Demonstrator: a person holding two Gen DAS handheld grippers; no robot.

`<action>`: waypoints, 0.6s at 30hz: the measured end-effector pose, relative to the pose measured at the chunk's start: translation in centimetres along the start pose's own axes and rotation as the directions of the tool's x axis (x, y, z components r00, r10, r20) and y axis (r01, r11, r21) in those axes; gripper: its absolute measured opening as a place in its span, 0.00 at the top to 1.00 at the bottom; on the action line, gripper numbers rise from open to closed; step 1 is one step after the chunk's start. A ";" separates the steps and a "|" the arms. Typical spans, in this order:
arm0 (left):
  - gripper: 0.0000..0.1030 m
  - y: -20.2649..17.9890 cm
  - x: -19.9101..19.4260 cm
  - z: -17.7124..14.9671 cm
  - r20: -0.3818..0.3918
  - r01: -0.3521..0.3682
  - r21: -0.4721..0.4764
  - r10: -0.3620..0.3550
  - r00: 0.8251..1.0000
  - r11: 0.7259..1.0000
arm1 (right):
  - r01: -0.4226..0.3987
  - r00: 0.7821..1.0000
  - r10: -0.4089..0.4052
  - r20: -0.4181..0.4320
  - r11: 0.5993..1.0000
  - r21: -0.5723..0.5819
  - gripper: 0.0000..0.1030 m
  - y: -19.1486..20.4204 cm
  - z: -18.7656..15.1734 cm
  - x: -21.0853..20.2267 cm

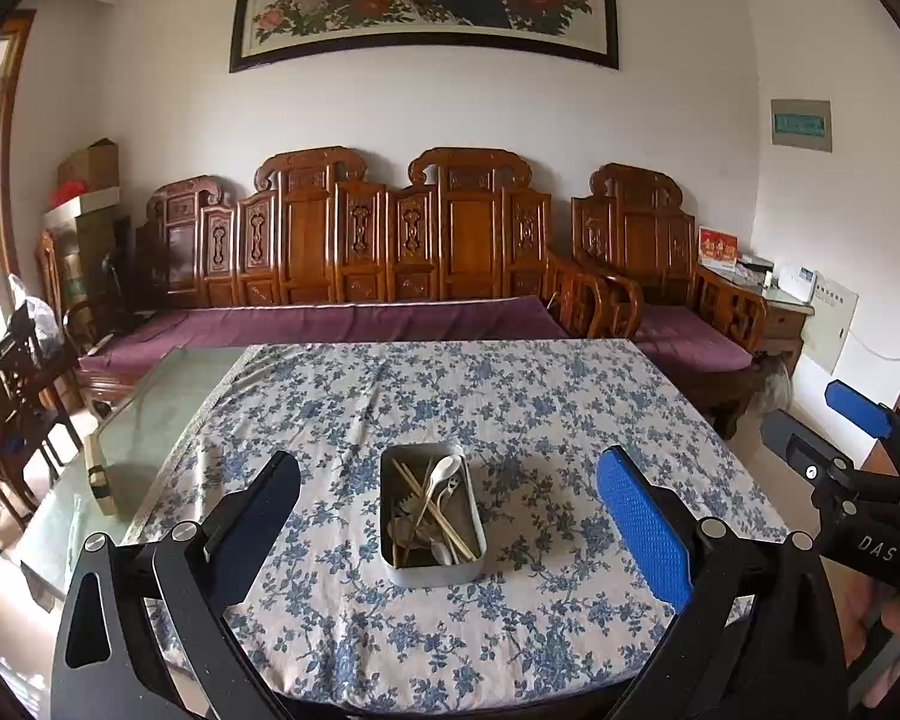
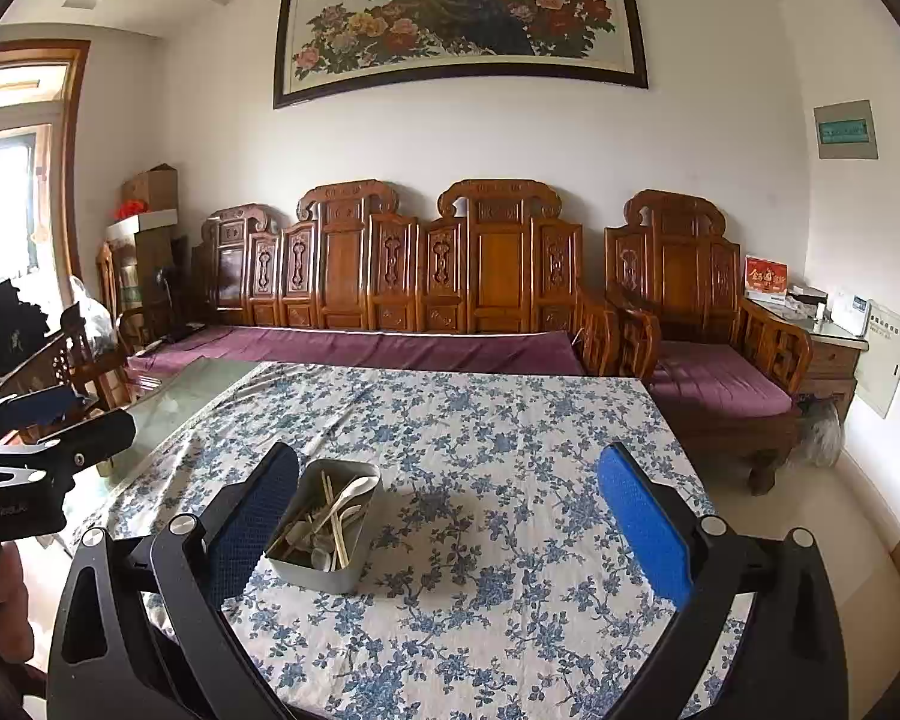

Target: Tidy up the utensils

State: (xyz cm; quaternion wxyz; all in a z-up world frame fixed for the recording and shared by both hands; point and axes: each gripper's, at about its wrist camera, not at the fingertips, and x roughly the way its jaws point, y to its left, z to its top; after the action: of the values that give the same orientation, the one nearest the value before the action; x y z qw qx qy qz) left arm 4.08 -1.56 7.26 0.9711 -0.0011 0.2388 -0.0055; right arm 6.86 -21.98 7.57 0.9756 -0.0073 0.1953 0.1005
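Observation:
A grey metal box stands on the blue-flowered tablecloth. Inside it lie a white spoon, wooden chopsticks and other utensils piled together. My left gripper hangs open above the table, and the box shows between its fingers. My right gripper is open too, with nothing between its fingers; the box sits just inside its left finger. The right gripper also shows at the right edge of the left wrist view, held by a hand.
The table's bare glass top extends left of the cloth. A carved wooden sofa with purple cushions lines the far wall. Wooden chairs stand at the left. A side cabinet is at the right.

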 end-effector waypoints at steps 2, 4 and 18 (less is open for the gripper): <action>0.07 0.1 -0.2 -0.1 -0.001 0.003 -0.004 -0.003 1.000 1.000 | -0.004 1.000 0.004 0.003 1.000 0.008 0.02 -0.1 0.0 -0.2; 0.07 0.2 -0.3 -0.2 -0.001 0.002 -0.005 -0.002 1.000 1.000 | -0.001 1.000 0.001 0.006 1.000 0.009 0.02 0.0 0.1 -0.4; 0.07 0.1 -0.5 -0.3 -0.004 0.000 -0.006 0.000 1.000 1.000 | 0.000 1.000 0.000 -0.002 1.000 0.011 0.02 0.2 -0.1 -0.4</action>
State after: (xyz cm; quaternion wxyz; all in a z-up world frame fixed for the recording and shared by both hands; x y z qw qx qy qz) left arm 3.56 -1.42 7.24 0.9705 -0.0039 0.2410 -0.0046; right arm 6.45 -21.90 7.63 0.9754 -0.0020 0.1967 0.0993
